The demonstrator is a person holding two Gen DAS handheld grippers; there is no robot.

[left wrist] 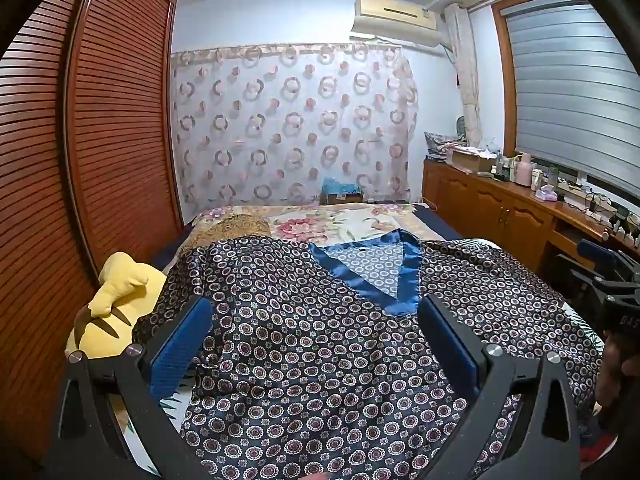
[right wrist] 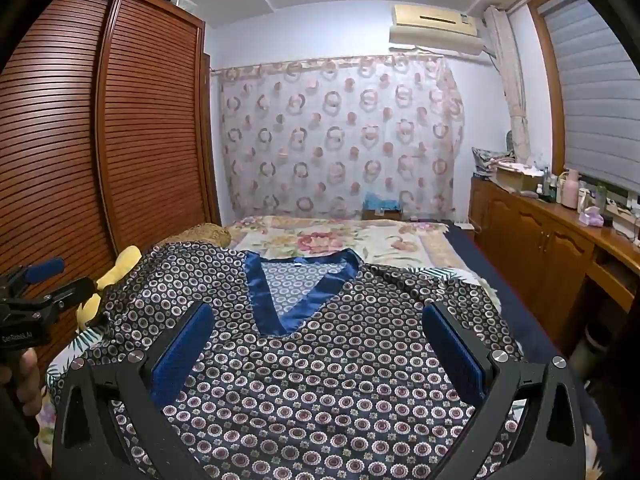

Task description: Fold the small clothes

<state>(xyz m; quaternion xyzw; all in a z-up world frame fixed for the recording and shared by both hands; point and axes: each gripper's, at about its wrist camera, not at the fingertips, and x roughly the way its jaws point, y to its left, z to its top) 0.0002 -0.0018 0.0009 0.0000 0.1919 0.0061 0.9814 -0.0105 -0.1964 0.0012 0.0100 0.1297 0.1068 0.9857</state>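
Both grippers, left gripper point(left wrist: 316, 336) and right gripper point(right wrist: 318, 340), hover spread above the patterned top point(right wrist: 320, 380), seemingly unfolded on the bed point(right wrist: 360, 240).

Left of my spread shirt point(right wrist: 320, 380) a yellow plush toy point(left wrist: 120, 304) blocks me; beyond its collar the floral bedspread point(right wrist: 340, 240) lies open.

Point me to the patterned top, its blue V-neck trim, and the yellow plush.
patterned top point(right wrist: 320, 380), right wrist view, chest panel.
blue V-neck trim point(right wrist: 320, 300), right wrist view, right band.
yellow plush point(left wrist: 120, 280), left wrist view, upper lobe.
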